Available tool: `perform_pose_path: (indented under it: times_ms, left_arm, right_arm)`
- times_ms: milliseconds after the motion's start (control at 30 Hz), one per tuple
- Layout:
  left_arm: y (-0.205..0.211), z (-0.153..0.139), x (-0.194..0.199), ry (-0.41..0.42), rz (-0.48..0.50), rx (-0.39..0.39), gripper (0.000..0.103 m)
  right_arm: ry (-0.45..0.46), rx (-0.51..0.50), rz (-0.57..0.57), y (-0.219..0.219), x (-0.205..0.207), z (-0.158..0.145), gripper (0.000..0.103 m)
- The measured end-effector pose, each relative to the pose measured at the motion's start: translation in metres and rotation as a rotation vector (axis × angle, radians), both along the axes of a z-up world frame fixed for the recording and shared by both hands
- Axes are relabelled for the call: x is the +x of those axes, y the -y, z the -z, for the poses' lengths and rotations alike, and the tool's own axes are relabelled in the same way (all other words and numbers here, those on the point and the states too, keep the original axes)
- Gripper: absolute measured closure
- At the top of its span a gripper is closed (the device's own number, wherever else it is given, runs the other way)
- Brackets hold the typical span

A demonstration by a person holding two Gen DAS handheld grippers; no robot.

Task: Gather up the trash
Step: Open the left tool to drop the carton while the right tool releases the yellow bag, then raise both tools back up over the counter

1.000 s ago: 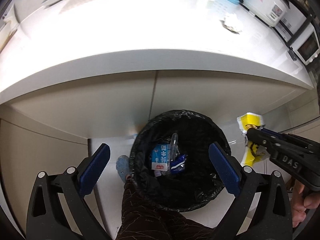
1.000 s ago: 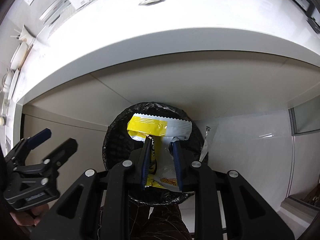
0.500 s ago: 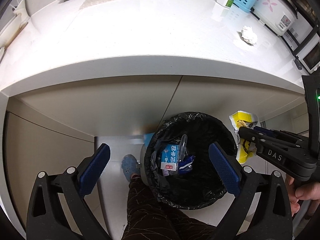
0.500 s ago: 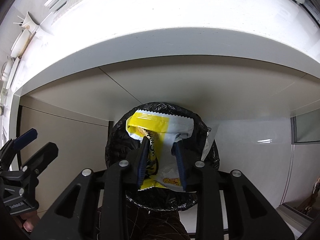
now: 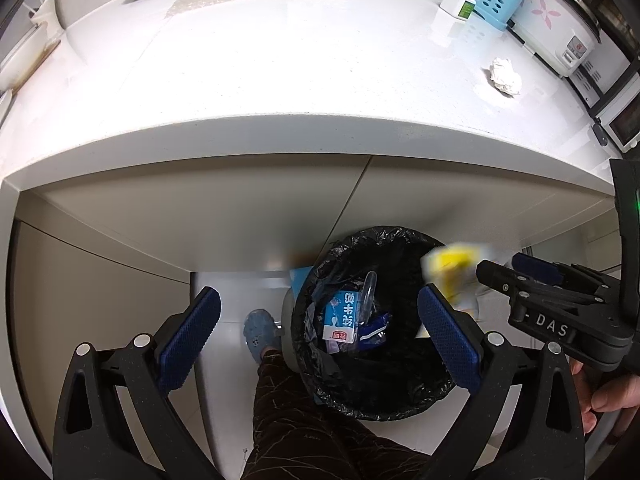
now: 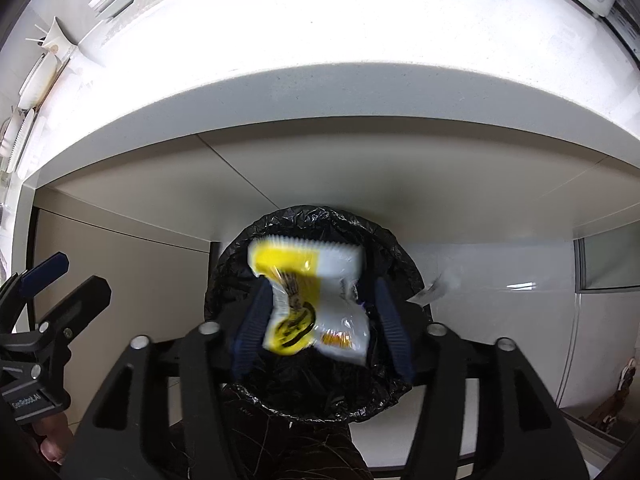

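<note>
Below white counter (image 6: 320,92), right claw (image 6: 320,328) gapes around yellow wrapper (image 6: 312,304) over bin (image 6: 224,280)

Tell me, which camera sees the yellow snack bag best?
The right wrist view. The yellow snack bag fills its middle, between the open fingers of the right hand-held gripper, above the black trash bin. The left wrist view shows only a blurred yellow corner near the bin's rim.

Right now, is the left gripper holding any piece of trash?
No: the left gripper is wide open with nothing between its fingers, hovering over the black-lined bin.
</note>
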State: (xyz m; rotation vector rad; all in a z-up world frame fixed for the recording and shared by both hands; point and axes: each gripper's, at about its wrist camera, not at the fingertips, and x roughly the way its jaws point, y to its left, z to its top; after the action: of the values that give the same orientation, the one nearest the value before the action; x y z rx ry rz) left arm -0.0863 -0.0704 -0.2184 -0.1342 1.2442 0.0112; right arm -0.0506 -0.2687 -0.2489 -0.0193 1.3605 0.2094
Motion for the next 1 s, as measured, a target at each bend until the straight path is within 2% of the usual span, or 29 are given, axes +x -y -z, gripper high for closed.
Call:
perform_pose_path:
  times_ms: [167, 367, 733, 1000]
  left_arm:
    - [0.002, -0.003, 0.0, 0.008, 0.006, 0.002, 0.006]
    - [0.004, -0.013, 0.001, 0.024, -0.004, 0.003, 0.006]
    - [0.002, -0.052, 0.014, 0.074, -0.035, 0.017, 0.006]
    - [-0.012, -0.079, 0.054, 0.117, -0.035, 0.012, 0.006]
  right_arm:
    - [0.036, -0.004, 0.008, 0.004, -0.002, -0.012, 0.027]
    - [0.089, -0.013, 0.011, 0.007, 0.001, -0.032, 0.015]
    - [0.192, -0.002, 0.005, 0.009, 0.013, -0.089, 0.013]
    - [0.249, 0.012, 0.009, 0.003, 0.046, -0.121, 0.013]
